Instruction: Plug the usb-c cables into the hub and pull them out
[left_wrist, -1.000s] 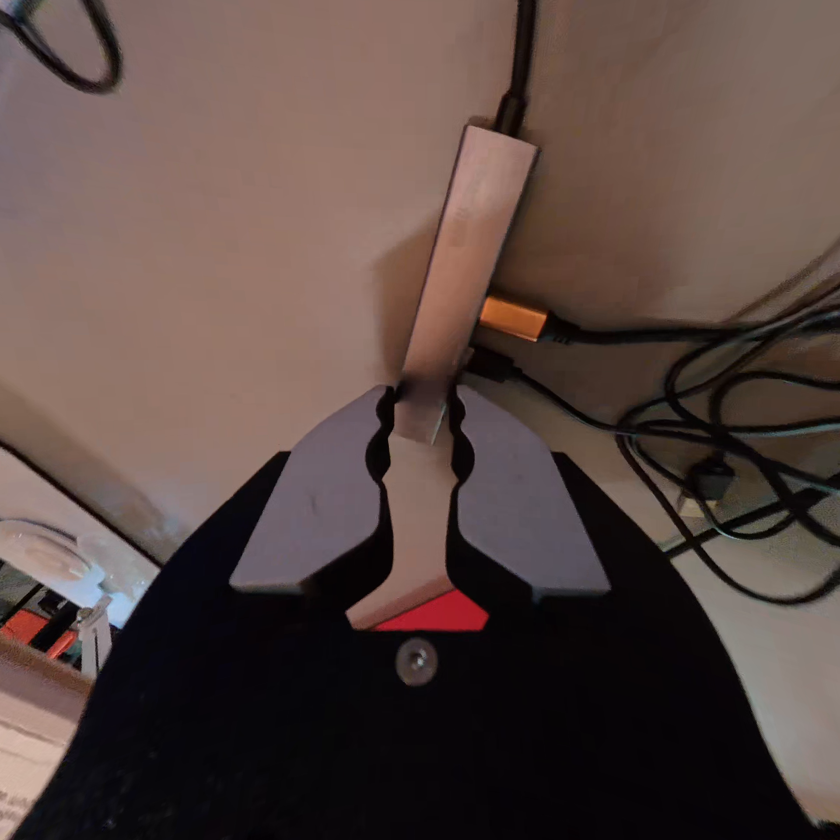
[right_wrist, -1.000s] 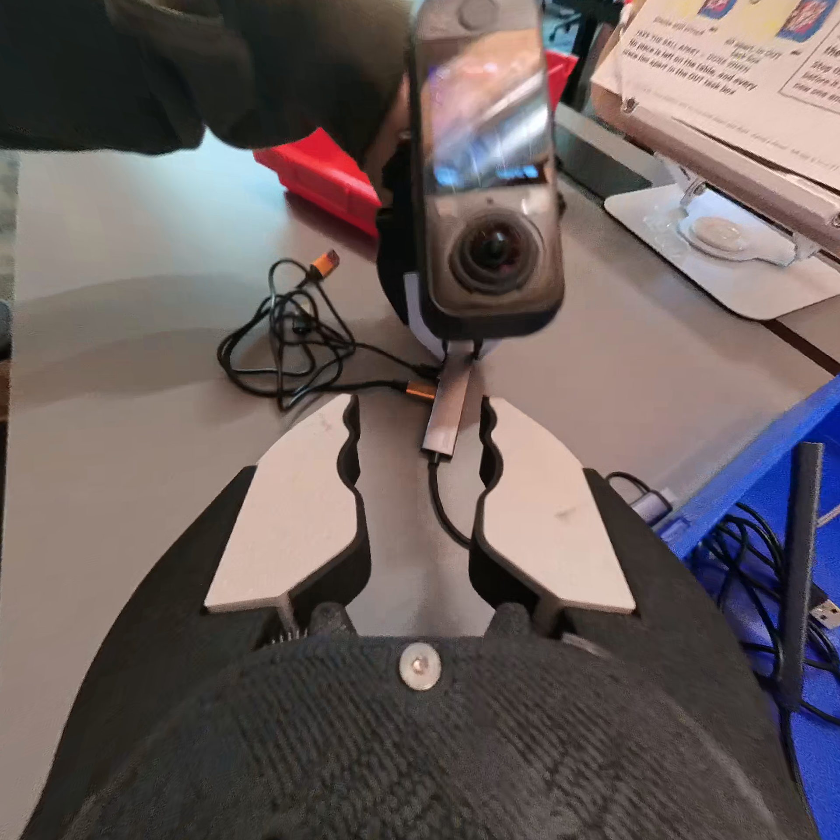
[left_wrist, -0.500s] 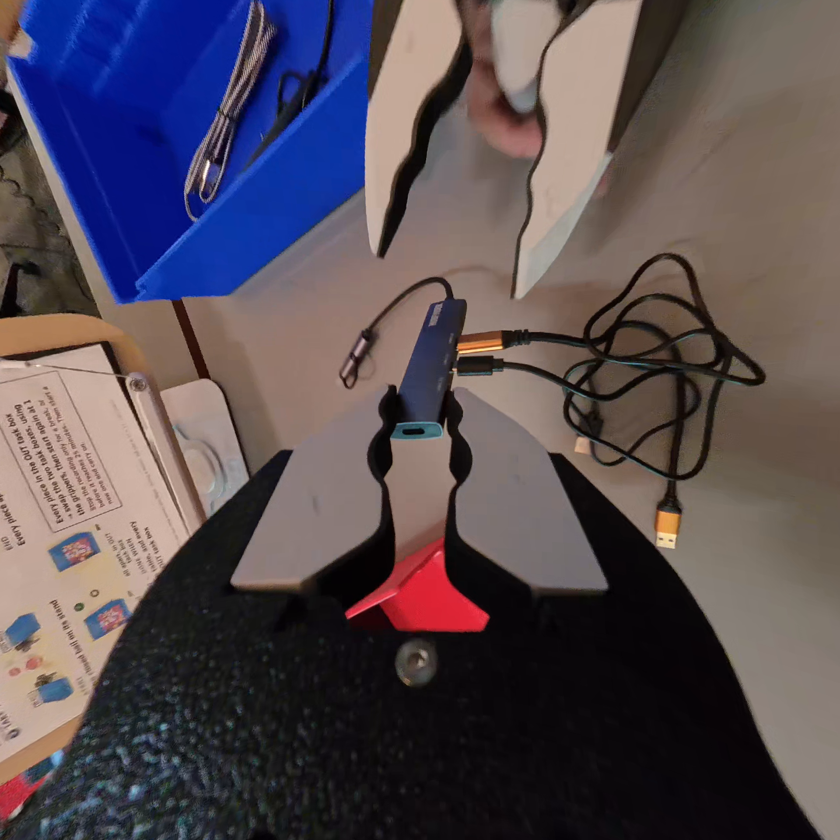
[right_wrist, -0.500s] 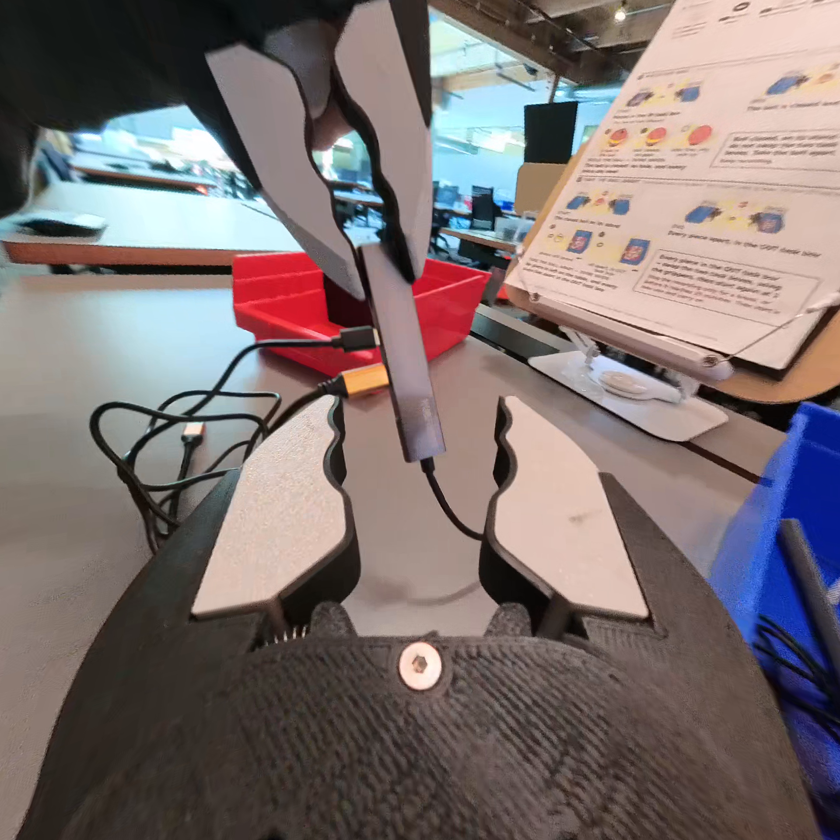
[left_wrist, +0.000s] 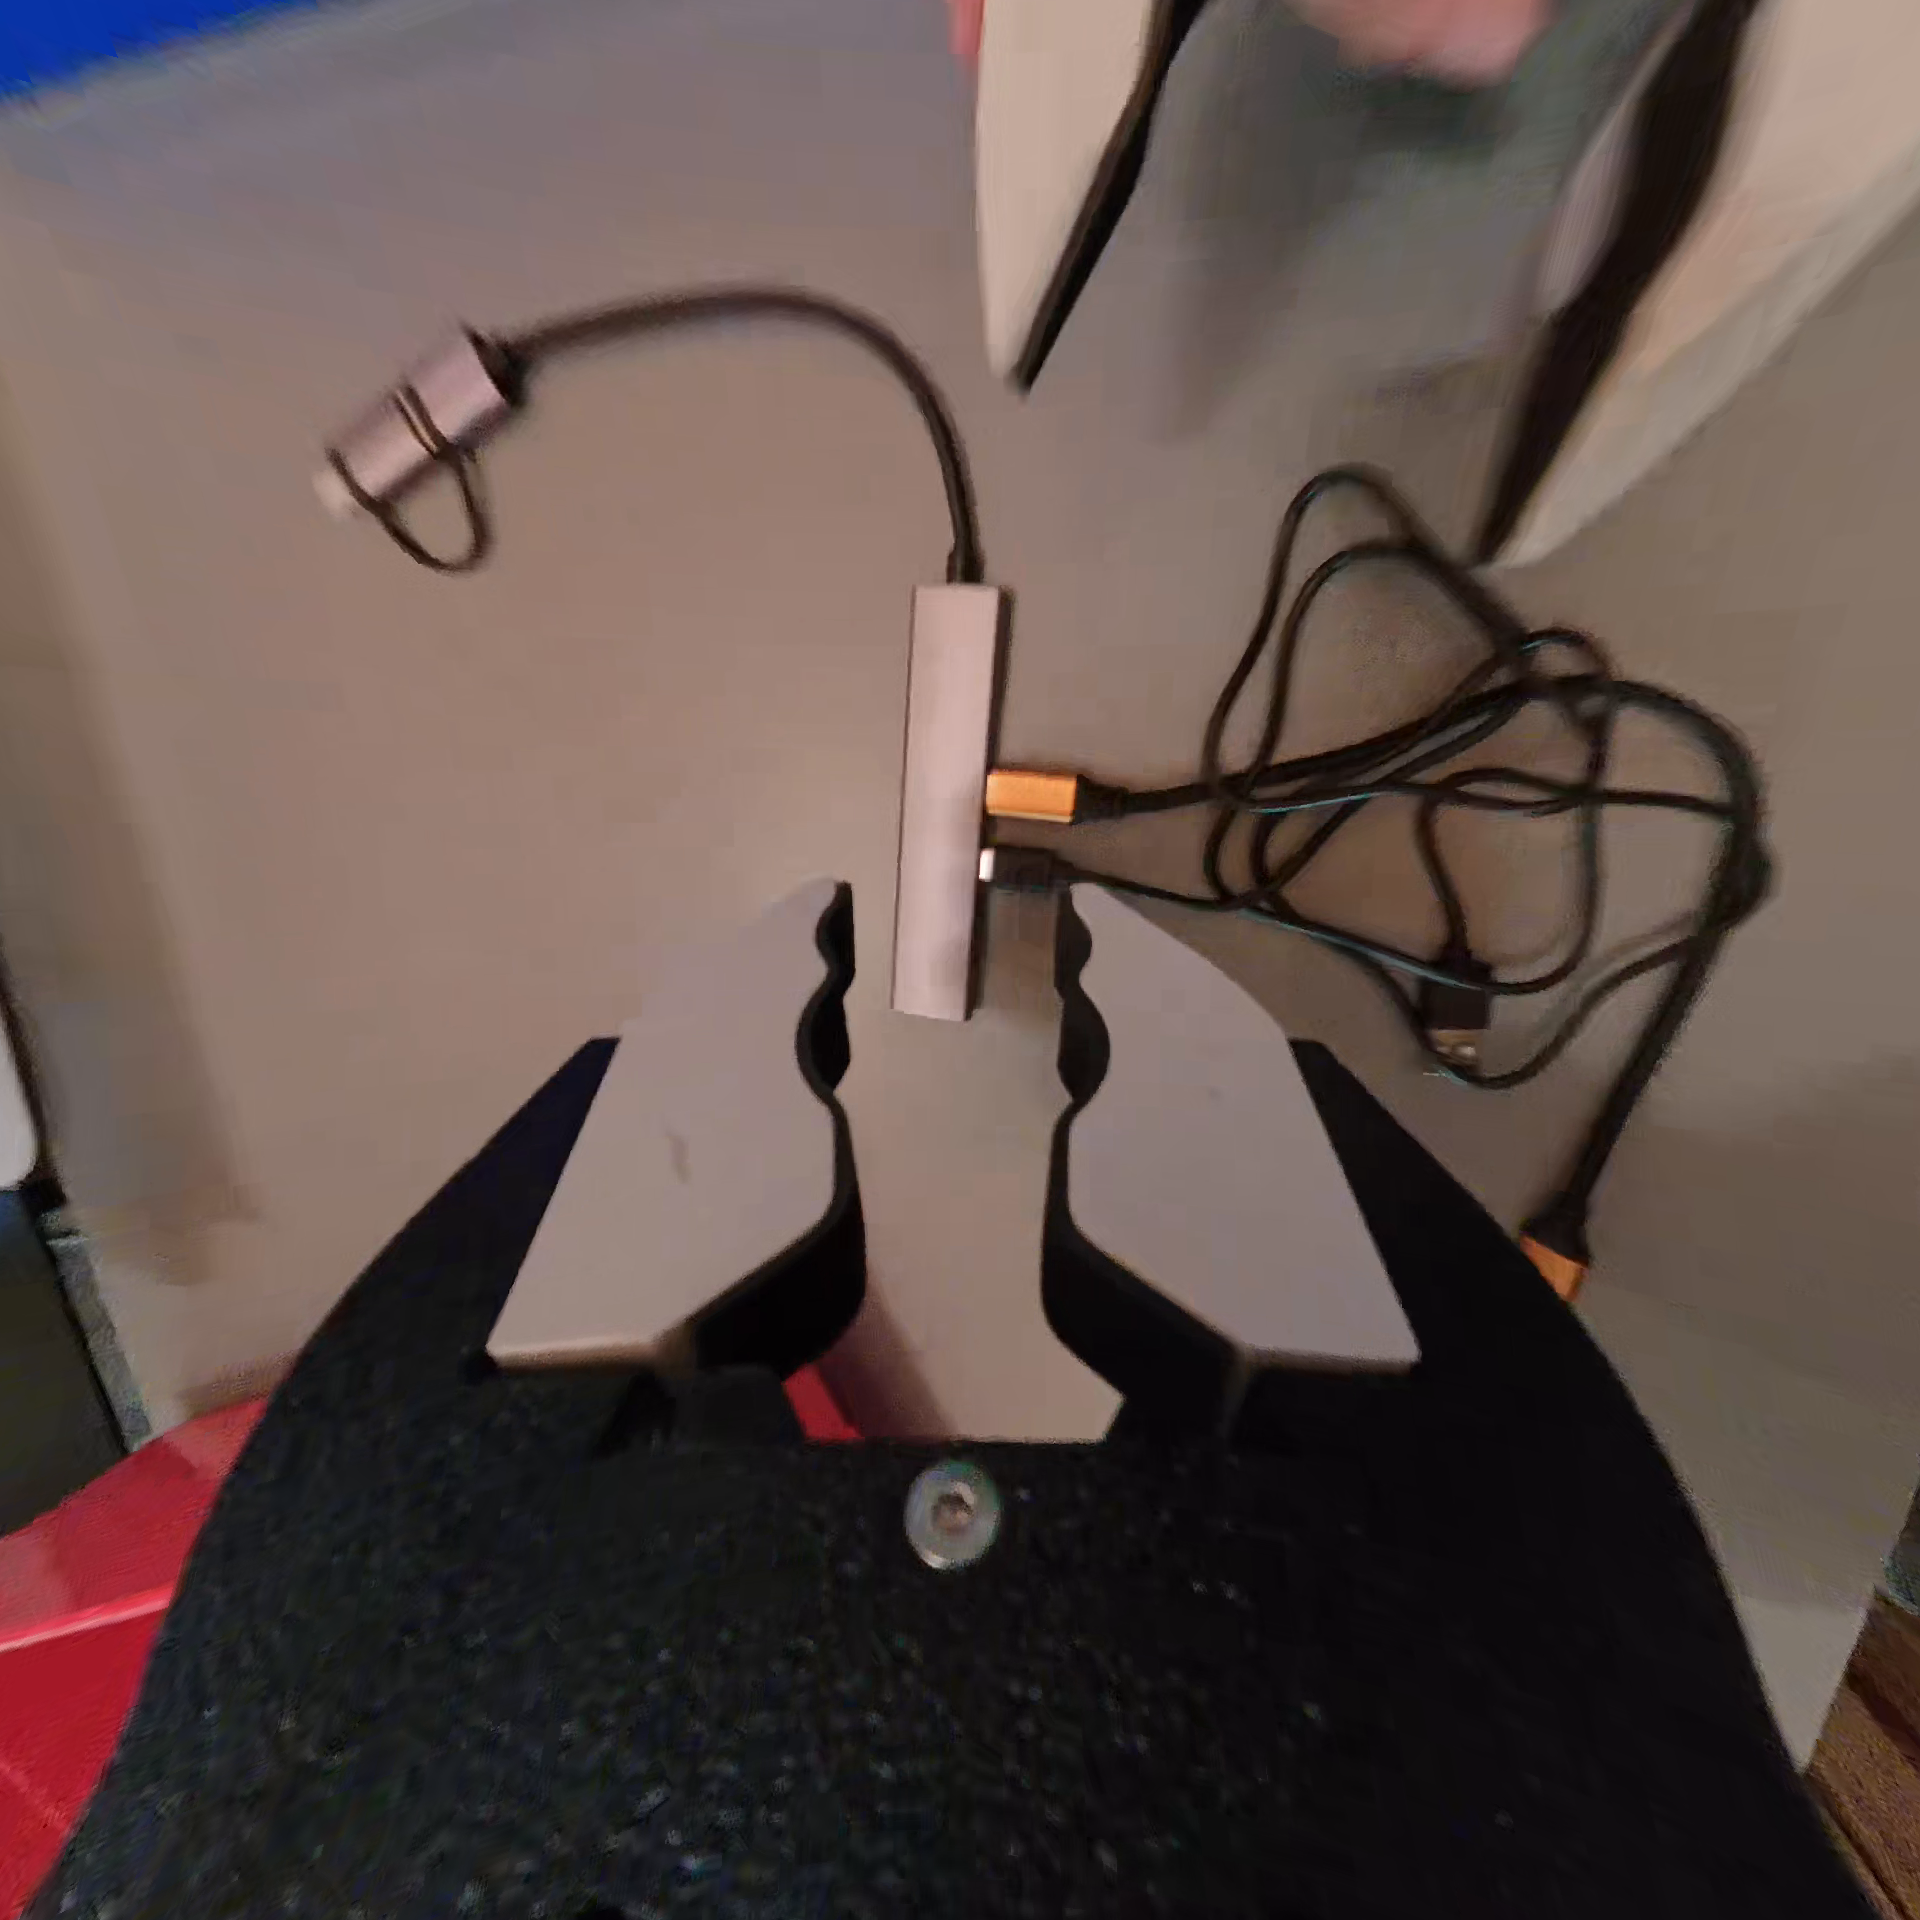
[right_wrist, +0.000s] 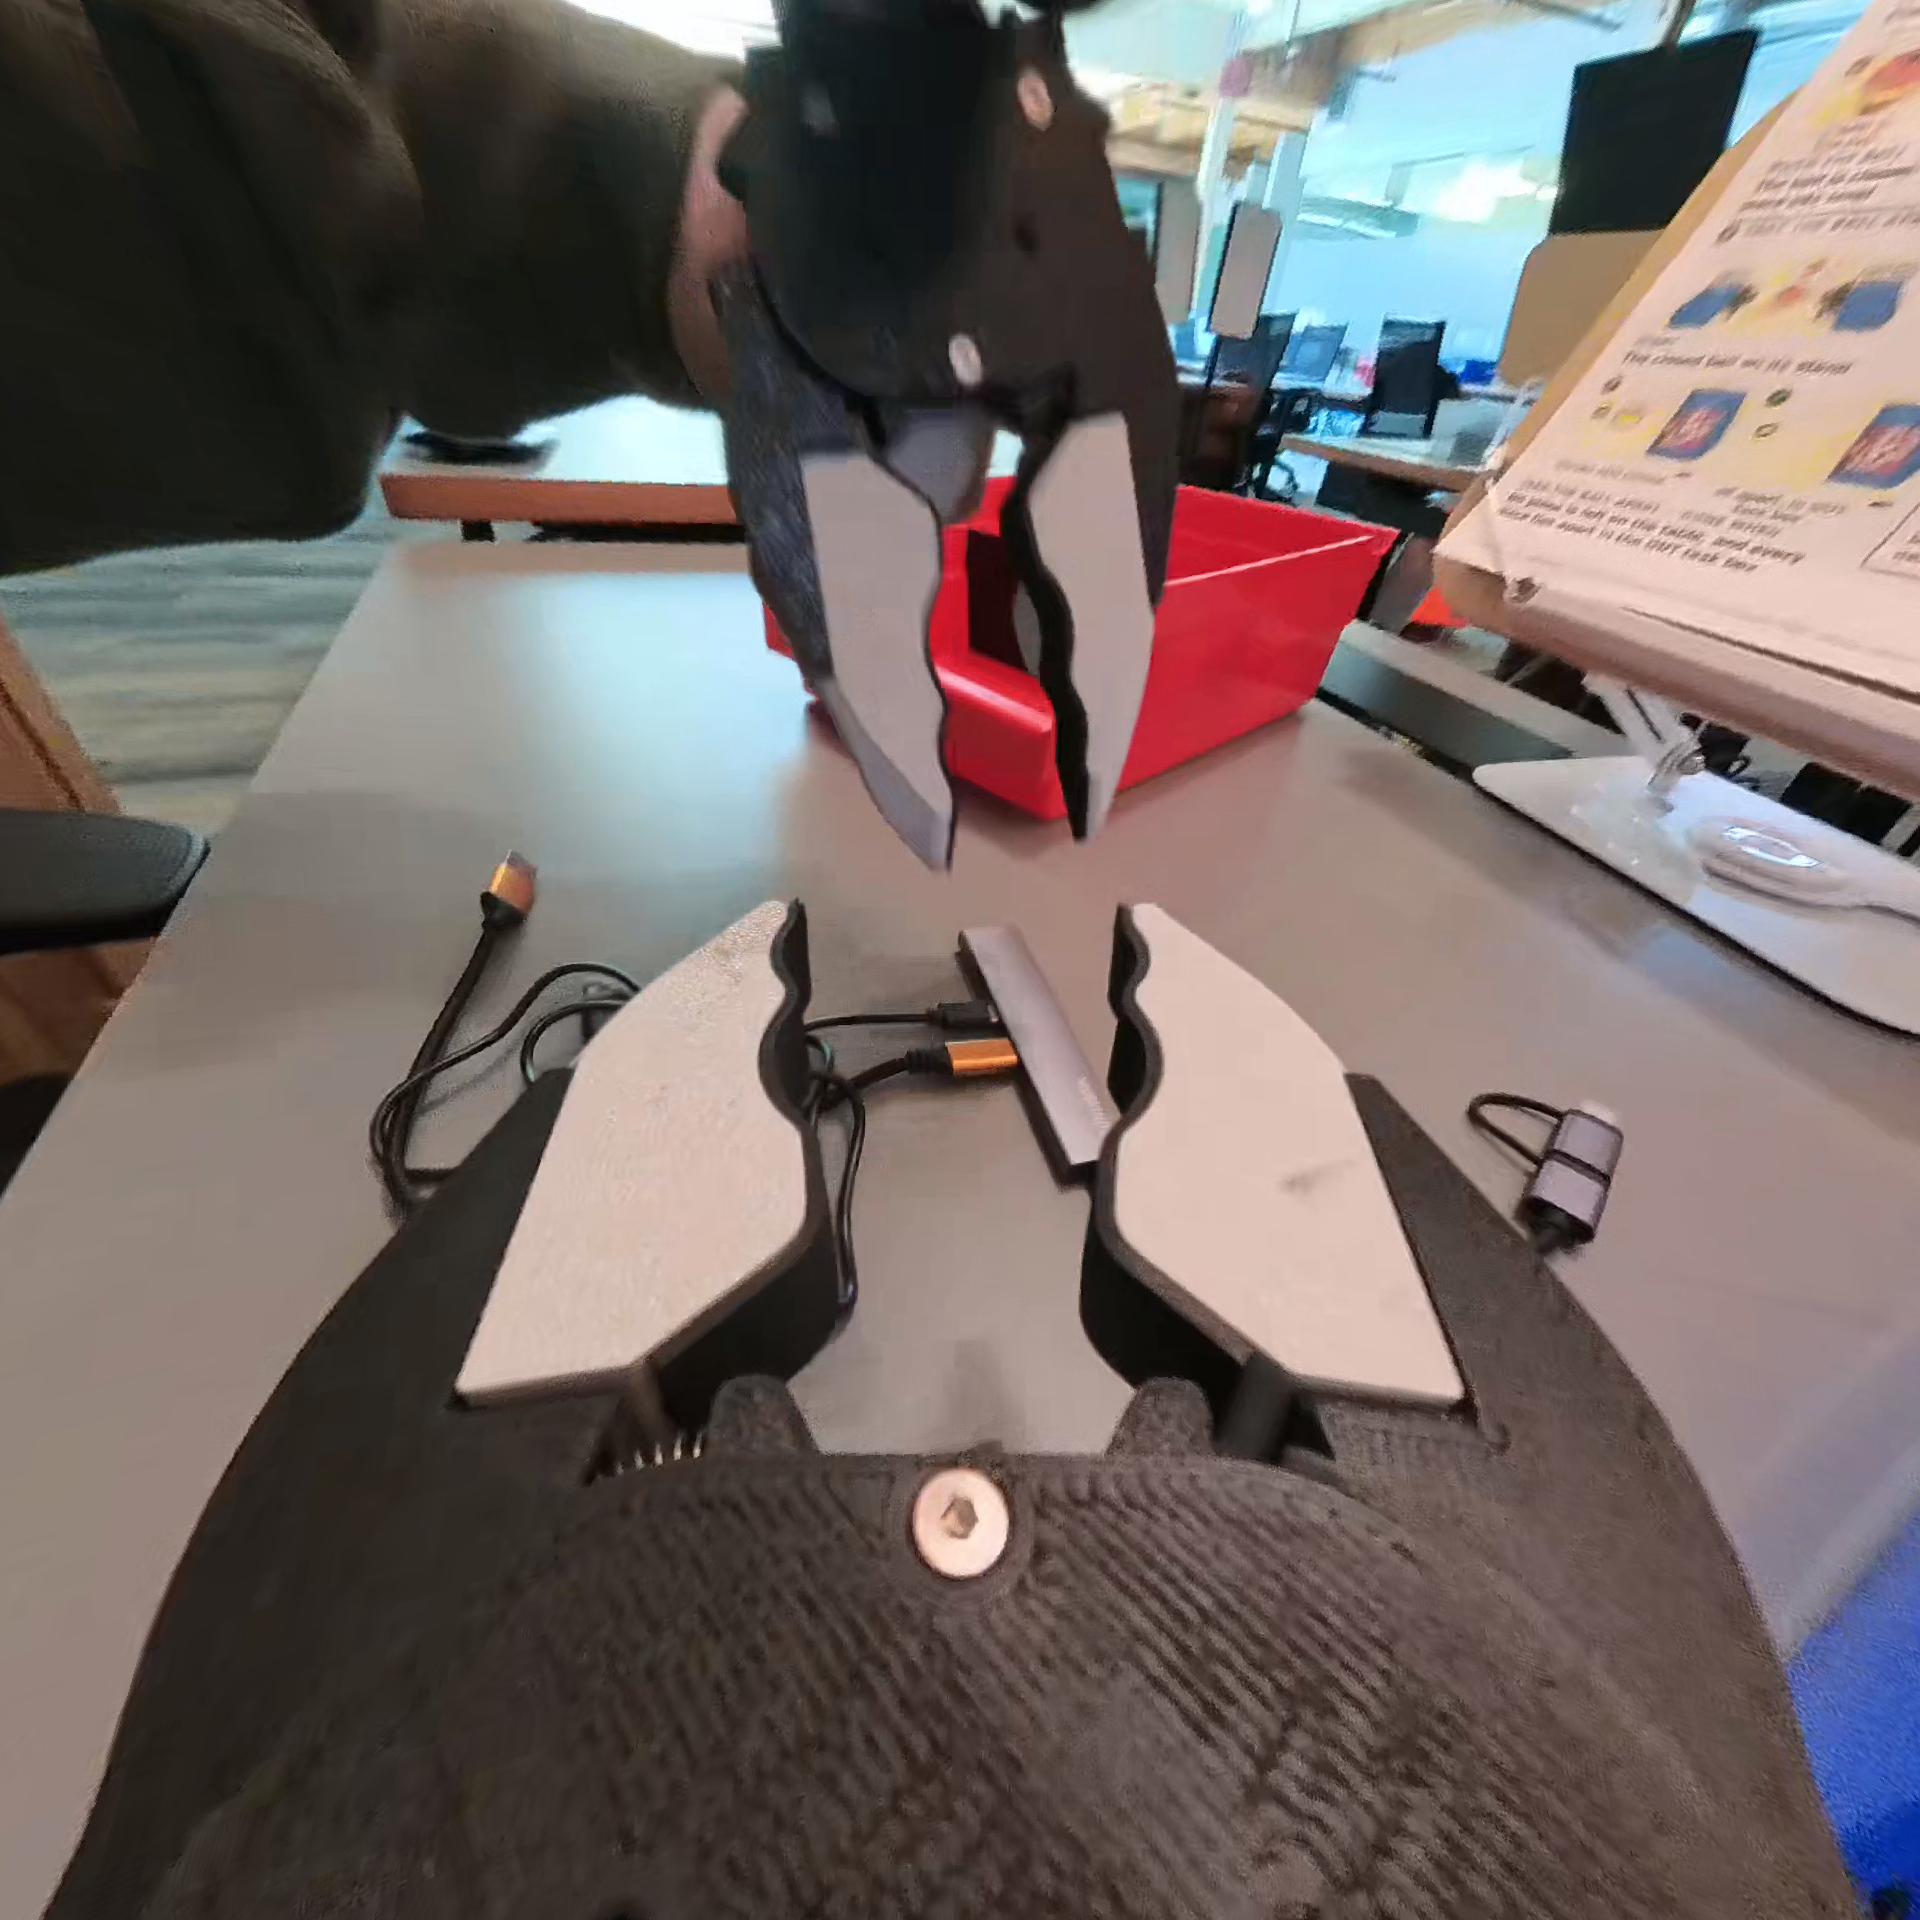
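Observation:
The slim grey hub (left_wrist: 951, 800) lies flat on the grey table, and it also shows in the right wrist view (right_wrist: 1039, 1039). An orange-tipped plug (left_wrist: 1029, 795) and a black plug (left_wrist: 1023, 868) sit in its side ports. Their black cables (left_wrist: 1455, 831) lie tangled beside it. My left gripper (left_wrist: 956, 904) is open and empty, hovering above the hub's near end; it also shows in the right wrist view (right_wrist: 1013, 831). My right gripper (right_wrist: 956, 920) is open and empty, low over the table, with the hub seen between its fingers.
The hub's own lead ends in a grey plug (right_wrist: 1574, 1174). A loose orange plug (right_wrist: 509, 883) lies at the left. A red bin (right_wrist: 1195, 644) stands behind, a printed board on a stand (right_wrist: 1714, 416) at the right, and a blue bin (right_wrist: 1860, 1662) at the lower right.
My left gripper held the hub tilted in the air. It has now opened, and the hub lies flat on the table with both cables still in it. The right gripper stayed open.

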